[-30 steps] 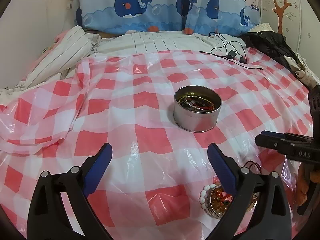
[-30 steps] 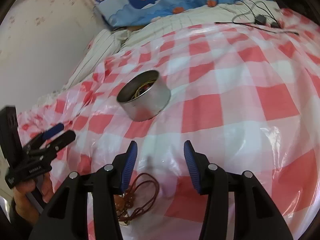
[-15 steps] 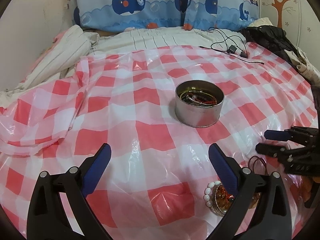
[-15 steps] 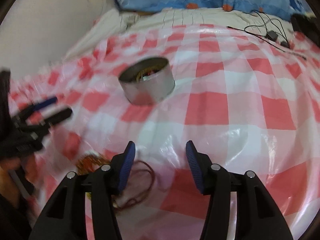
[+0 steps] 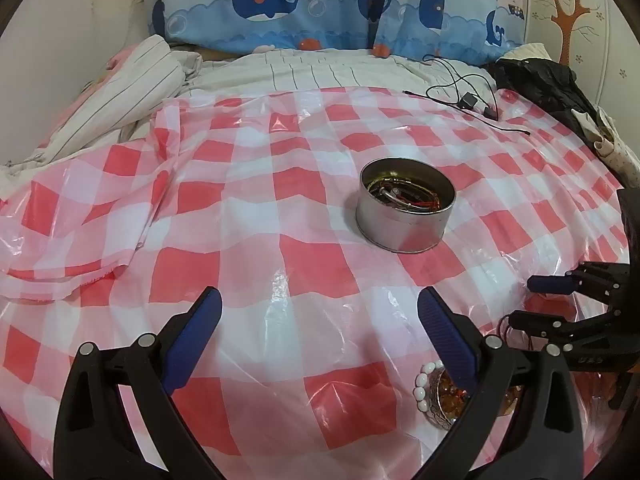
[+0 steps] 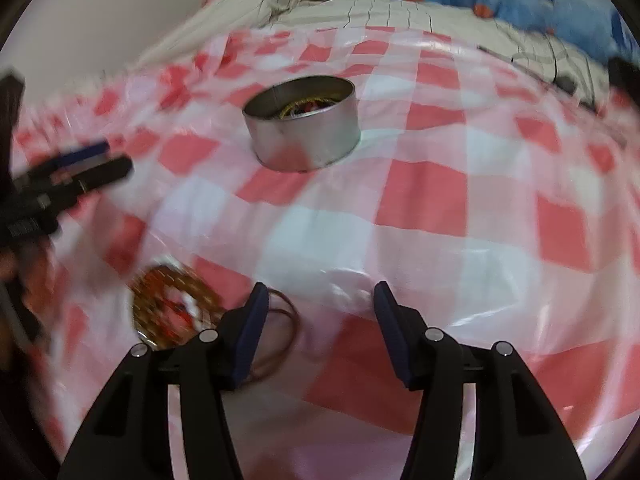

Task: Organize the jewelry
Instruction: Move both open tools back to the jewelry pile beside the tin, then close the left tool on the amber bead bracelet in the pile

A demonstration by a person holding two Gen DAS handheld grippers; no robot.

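The right gripper (image 6: 318,314), jaws spread and just opened wider with nothing between, hovers right of the amber-and-white bead bracelets (image 6: 172,308) at lower left; the left gripper (image 5: 318,340) gapes empty too.

Left gripper (image 5: 318,334): tilted downward, jaws spread wide, blue pads well apart, nothing between them. Right gripper (image 6: 320,330): pitched more steeply downward, jaws parted about halfway and just been opening slightly, with nothing gripped; in the left wrist view it enters from the right edge, its two fingers (image 5: 550,284) one above the other.
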